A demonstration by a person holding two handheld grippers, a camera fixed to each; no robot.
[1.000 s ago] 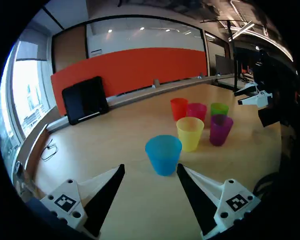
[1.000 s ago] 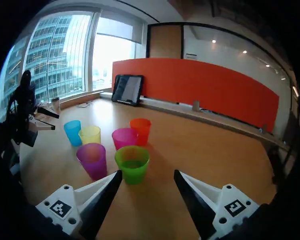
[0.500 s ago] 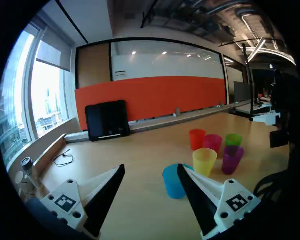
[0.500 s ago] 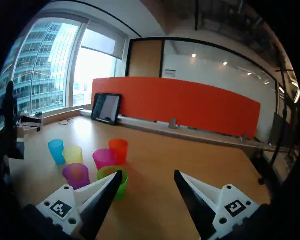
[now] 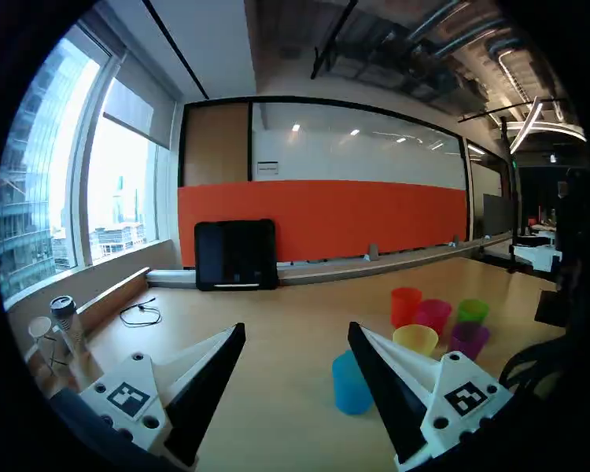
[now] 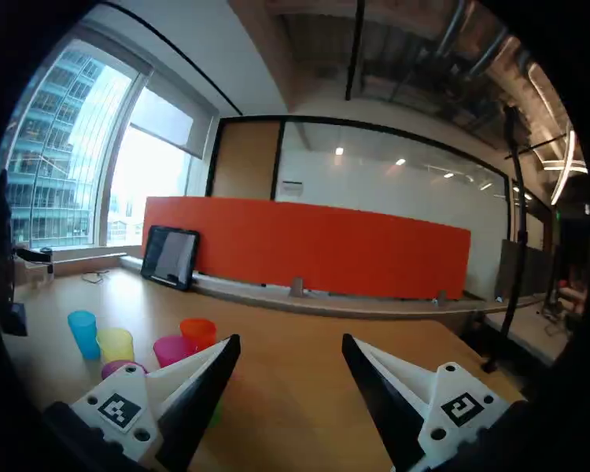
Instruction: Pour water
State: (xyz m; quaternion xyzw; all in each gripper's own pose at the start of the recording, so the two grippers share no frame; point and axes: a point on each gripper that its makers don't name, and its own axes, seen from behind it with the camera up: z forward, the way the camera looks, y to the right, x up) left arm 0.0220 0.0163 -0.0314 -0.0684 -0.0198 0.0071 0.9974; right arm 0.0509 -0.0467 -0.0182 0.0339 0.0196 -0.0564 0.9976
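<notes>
Jaws wide apart and empty on both the left gripper (image 5: 295,326) and the right gripper (image 6: 289,338), over a light wooden table (image 5: 295,311).
Left gripper view: long orange wall panel (image 5: 318,220), 12 o'clock; black upright tablet (image 5: 236,256), 11 o'clock; six coloured plastic cups (image 5: 434,313) clustered at 4–5 o'clock, blue plastic cup (image 5: 350,384) nearest.

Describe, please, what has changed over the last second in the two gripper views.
Both the left tongs and the right tongs drew back and tilted up, away from the cups. The blue cup, earlier between the left tongs' fingers, now sits partly behind one; the green cup slid behind a right-tongs finger. Nothing was grasped; both stayed open, and the cups kept their places on the table.
</notes>
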